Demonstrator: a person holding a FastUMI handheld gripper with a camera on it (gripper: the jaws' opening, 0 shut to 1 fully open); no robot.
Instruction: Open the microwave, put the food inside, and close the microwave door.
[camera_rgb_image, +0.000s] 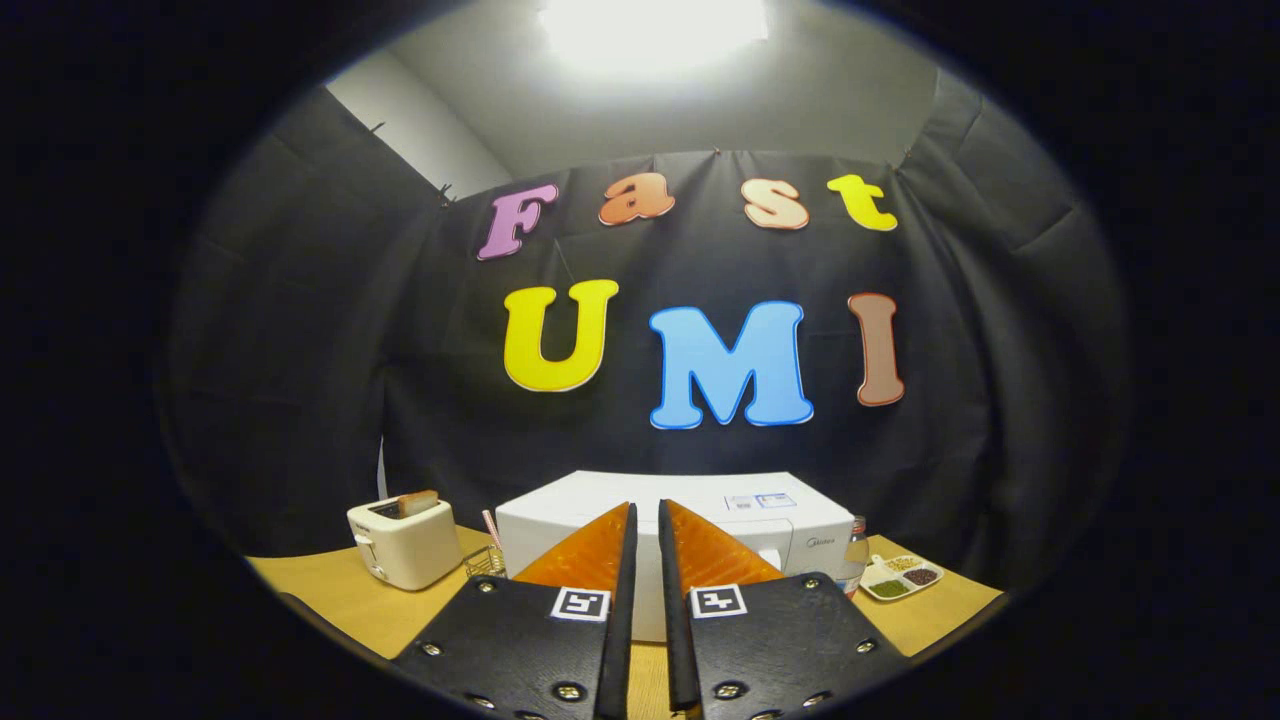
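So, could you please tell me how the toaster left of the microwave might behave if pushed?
The toaster looks boxy and flat-based, so it would probably slide on the table rather than roll. The slice sticking out looks loose and might shift. The claw is nearly shut, empty.

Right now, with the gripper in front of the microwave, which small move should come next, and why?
Probably bring the gripper forward to the microwave door. Its orange fingers are nearly together with nothing between them, and the white microwave beyond them appears shut, so opening comes first.

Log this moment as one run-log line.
gripper: jaws nearly shut, empty | microwave: beyond, door closed | toaster: beside it | task: not started
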